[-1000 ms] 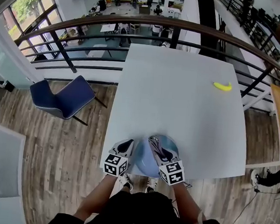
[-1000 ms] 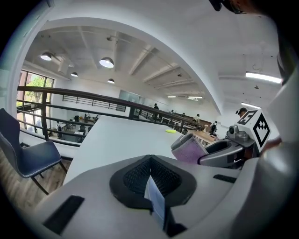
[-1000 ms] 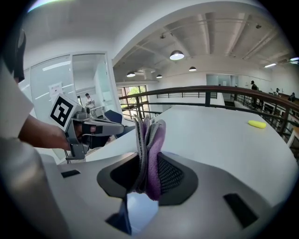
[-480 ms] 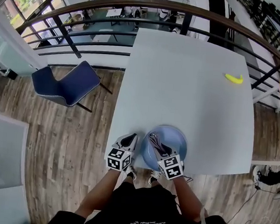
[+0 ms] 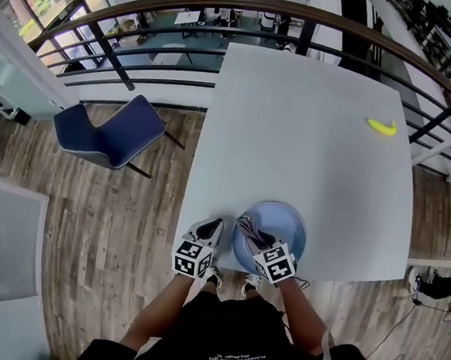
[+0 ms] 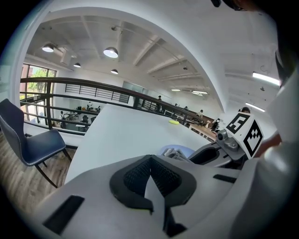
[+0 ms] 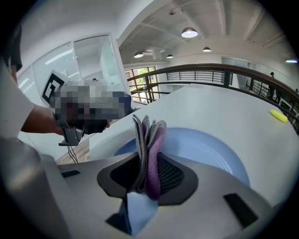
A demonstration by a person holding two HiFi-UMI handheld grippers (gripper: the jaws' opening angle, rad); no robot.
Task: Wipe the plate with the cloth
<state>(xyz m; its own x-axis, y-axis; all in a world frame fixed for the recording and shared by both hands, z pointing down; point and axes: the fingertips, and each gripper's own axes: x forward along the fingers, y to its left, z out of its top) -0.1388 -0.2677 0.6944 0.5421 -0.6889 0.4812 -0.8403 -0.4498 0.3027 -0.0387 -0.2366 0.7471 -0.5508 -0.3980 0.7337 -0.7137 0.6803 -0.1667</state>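
Observation:
A round blue plate (image 5: 284, 223) sits at the near edge of the white table (image 5: 307, 127). My right gripper (image 5: 247, 225) is over the plate's left part, shut on a folded grey and purple cloth (image 7: 149, 135) that stands up between the jaws above the plate (image 7: 205, 149). My left gripper (image 5: 214, 227) is just left of the plate, shut, with nothing between its pads (image 6: 140, 175). In the left gripper view the plate (image 6: 182, 149) and the cloth (image 6: 174, 153) show past the jaw tips, beside the right gripper (image 6: 219, 151).
A yellow banana (image 5: 382, 127) lies far off at the table's right back edge, also seen as the banana (image 7: 279, 115). A blue chair (image 5: 108, 137) stands on the wood floor left of the table. A dark railing (image 5: 223, 8) runs behind the table.
The head view has shifted a little. My right gripper with the cloth has slid towards the plate's left side. The left gripper has stayed beside the plate.

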